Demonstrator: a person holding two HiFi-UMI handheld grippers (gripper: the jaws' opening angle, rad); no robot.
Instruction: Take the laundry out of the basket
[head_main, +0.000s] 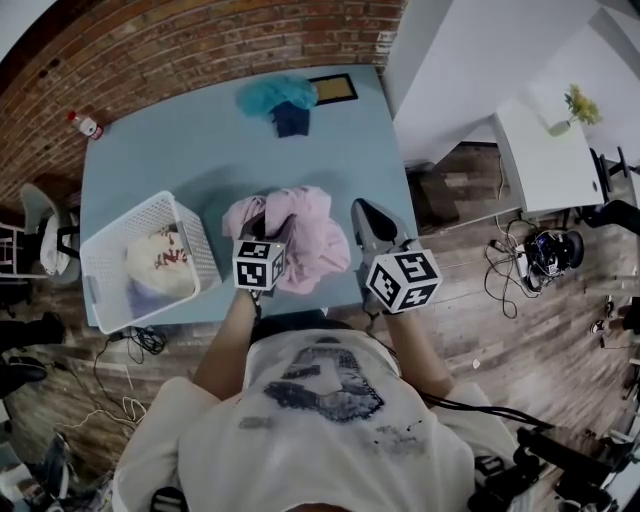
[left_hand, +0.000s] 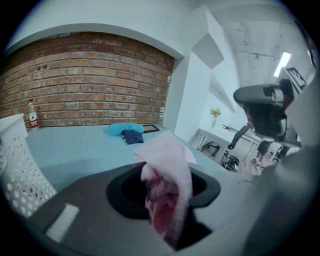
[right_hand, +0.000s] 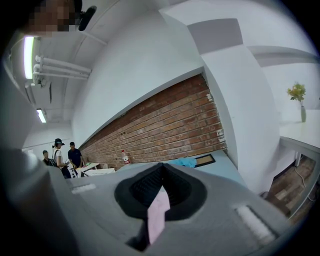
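Pink garment (head_main: 305, 240) pinched by left gripper (head_main: 276, 224) and right gripper (head_main: 360, 210) fingers, frame centre; to be laid flat on bench (head_main: 160, 150).

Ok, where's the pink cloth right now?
In the head view the pink cloth lies bunched on the table, near its front edge, right of the white basket, pinched by the left gripper and right gripper.

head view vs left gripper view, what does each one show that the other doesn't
Only the head view: the pale laundry lying inside the white basket, plus the right gripper. Only the left gripper view: the pink garment bunched between the jaws of the left gripper, close up. Both: the basket, the blue table, the turquoise and dark clothes at its far side, the bottle by the brick wall.
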